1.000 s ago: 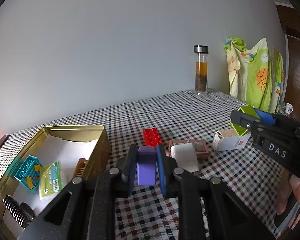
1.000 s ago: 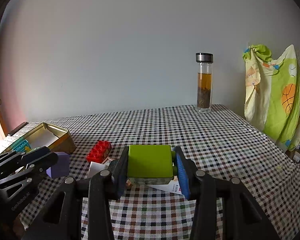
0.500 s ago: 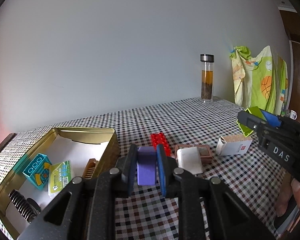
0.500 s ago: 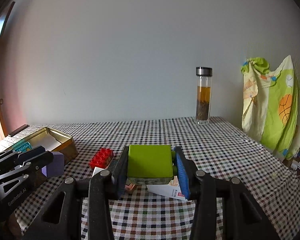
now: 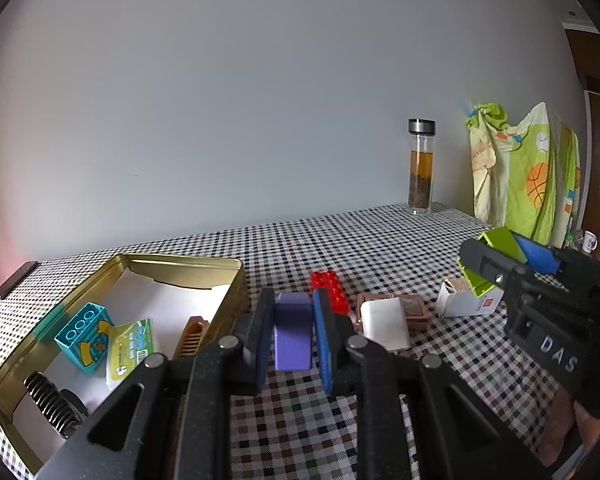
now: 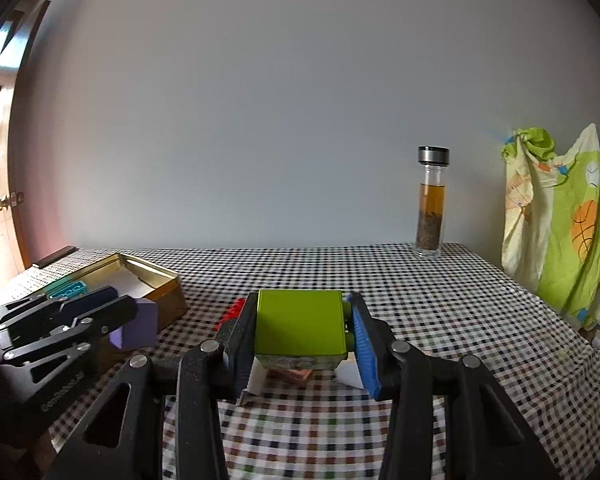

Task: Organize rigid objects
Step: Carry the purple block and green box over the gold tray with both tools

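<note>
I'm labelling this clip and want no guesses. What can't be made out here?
- Red brick: left wrist view, near end hidden behind the left gripper and its purple block.
- Brown box: partly covered by a white block; contents unreadable.
- Items under the green block: right wrist view, hidden by the right gripper.
- Tin: near corner cut off by the frame edge.

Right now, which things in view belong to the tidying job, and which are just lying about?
Part of the job:
- purple block in the left gripper
- green block in the right gripper
- gold tin
- red brick
- white box
- white bar on a brown case

Just lying about:
- tea bottle
- hanging cloth
</note>
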`<state>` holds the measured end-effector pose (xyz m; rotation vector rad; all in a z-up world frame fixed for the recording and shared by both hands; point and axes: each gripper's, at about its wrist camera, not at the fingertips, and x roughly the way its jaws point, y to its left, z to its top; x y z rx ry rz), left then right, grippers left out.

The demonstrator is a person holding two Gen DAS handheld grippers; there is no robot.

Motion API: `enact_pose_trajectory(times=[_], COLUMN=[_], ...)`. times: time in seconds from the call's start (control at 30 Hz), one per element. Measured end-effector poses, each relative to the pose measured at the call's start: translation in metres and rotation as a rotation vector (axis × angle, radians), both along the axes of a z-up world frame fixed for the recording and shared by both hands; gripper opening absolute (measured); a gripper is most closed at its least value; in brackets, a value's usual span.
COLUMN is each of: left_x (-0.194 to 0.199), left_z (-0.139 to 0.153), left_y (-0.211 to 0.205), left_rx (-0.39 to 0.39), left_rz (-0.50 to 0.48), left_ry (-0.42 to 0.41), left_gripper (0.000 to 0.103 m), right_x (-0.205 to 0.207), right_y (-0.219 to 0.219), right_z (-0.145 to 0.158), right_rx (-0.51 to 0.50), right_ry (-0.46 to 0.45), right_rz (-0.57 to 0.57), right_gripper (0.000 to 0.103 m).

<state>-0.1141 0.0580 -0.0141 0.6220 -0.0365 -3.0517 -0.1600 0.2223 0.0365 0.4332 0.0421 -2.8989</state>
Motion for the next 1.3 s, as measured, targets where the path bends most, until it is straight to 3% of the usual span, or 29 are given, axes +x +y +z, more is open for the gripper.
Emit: enact_pose_trajectory(times=[1.3], left_x=[0.029], left_z=[0.003], left_y=[-0.025], left_rx=[0.027], left_rz=[0.057], left_ry=[0.069], left_gripper=[0.018], right_x=[0.017], right_y=[-0.045], right_z=[-0.004], right_rx=[-0.001], right_ry=[0.019], right_rz=[0.12], right_gripper=[0.046])
